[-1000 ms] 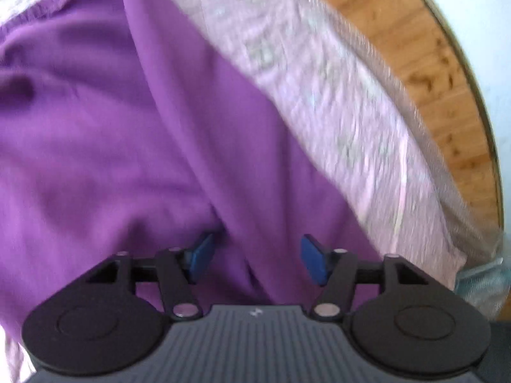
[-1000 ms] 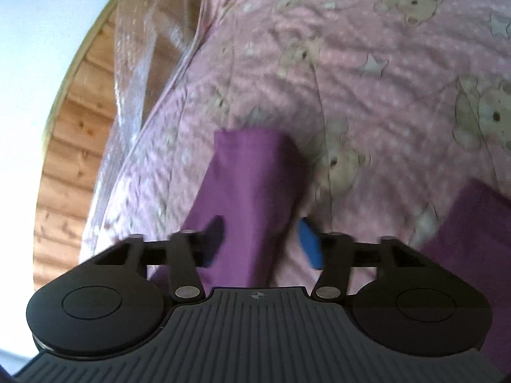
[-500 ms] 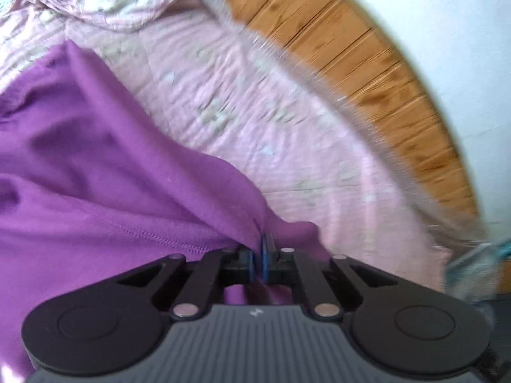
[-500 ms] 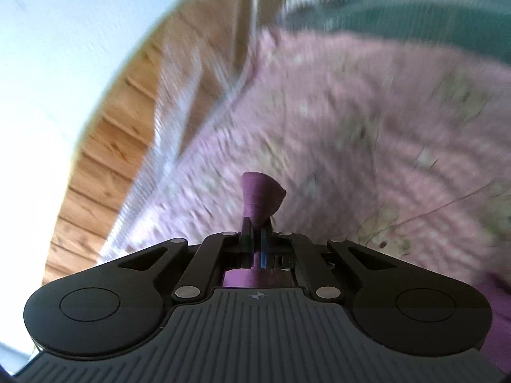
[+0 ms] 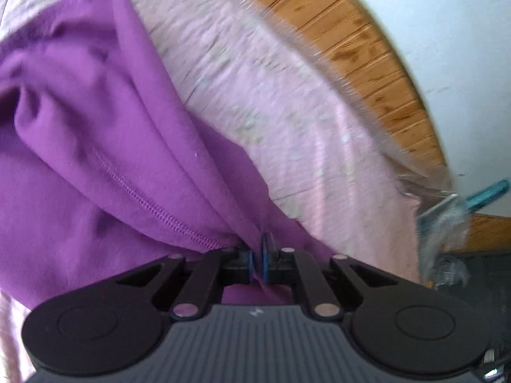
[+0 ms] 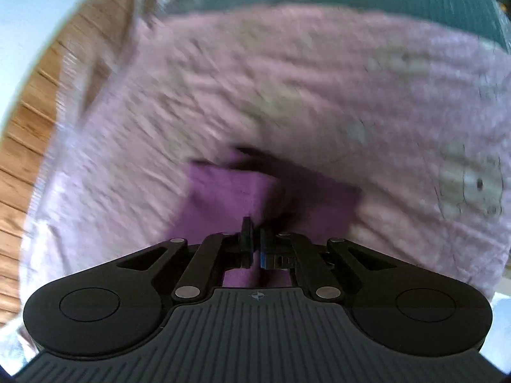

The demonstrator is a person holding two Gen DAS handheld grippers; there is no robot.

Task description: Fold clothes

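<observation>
A purple garment (image 5: 95,146) with a stitched seam fills the left of the left wrist view, draped in loose folds over a pink bedsheet (image 5: 287,121). My left gripper (image 5: 259,255) is shut on a pinched edge of that garment. In the right wrist view another part of the purple garment (image 6: 230,198) lies on the pink sheet (image 6: 287,89), and my right gripper (image 6: 254,242) is shut on its cloth. The view is blurred with motion.
The sheet has a faint bear print (image 6: 469,185). A wooden floor (image 5: 357,41) and white wall (image 5: 447,32) lie past the bed's right edge. Clear plastic wrap (image 5: 440,223) hangs at the bed corner. A teal cover (image 6: 351,6) lies beyond the sheet.
Both grippers were open over the purple cloth a second ago and have shut on it. Since then both have moved with the cloth; a flat fold now shows before the right gripper.
</observation>
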